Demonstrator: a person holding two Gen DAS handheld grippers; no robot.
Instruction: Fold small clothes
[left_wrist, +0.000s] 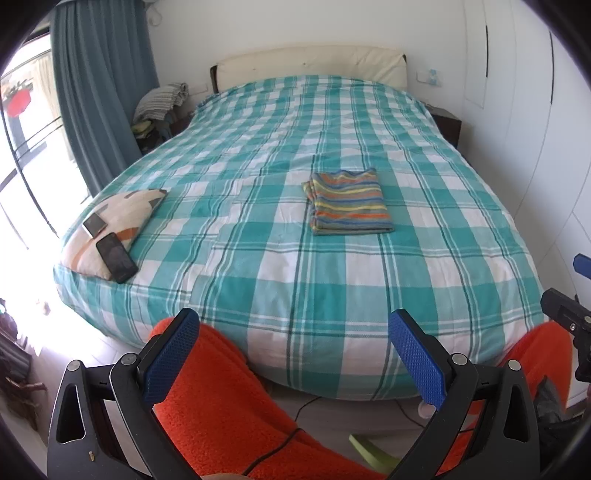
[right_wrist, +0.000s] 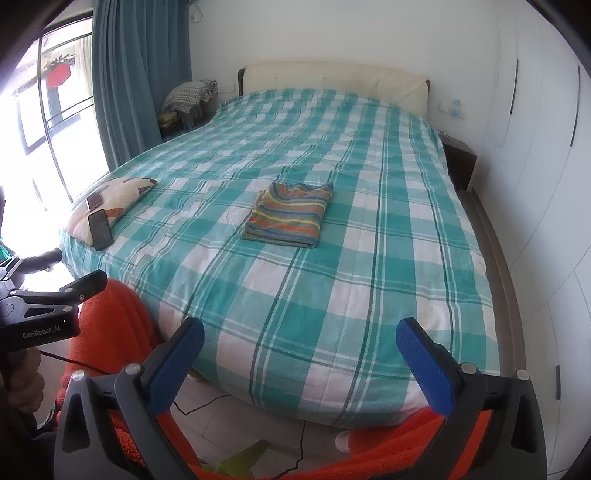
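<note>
The left gripper (left_wrist: 293, 356) is nearest, its blue pads spread wide with nothing between them, held over orange fleece (left_wrist: 221, 402) at the foot of the bed (left_wrist: 295, 295). The right gripper (right_wrist: 300, 363) is likewise spread wide and empty, above the same fleece and a cable (right_wrist: 207, 402) on the floor.

At far left, a window (left_wrist: 26, 147) and a teal curtain (left_wrist: 99, 85). On the bed's left edge lies a patterned pillow (left_wrist: 122, 221) with a phone (left_wrist: 116, 257) and a smaller device (left_wrist: 95, 224) on it. Near the middle of the checked cover, well apart from both grippers, the striped cloth (left_wrist: 349, 202) lies folded into a neat rectangle, flat on the cover. To the right, a dark nightstand (right_wrist: 460, 162) stands beside white wardrobe doors (right_wrist: 535, 147).
</note>
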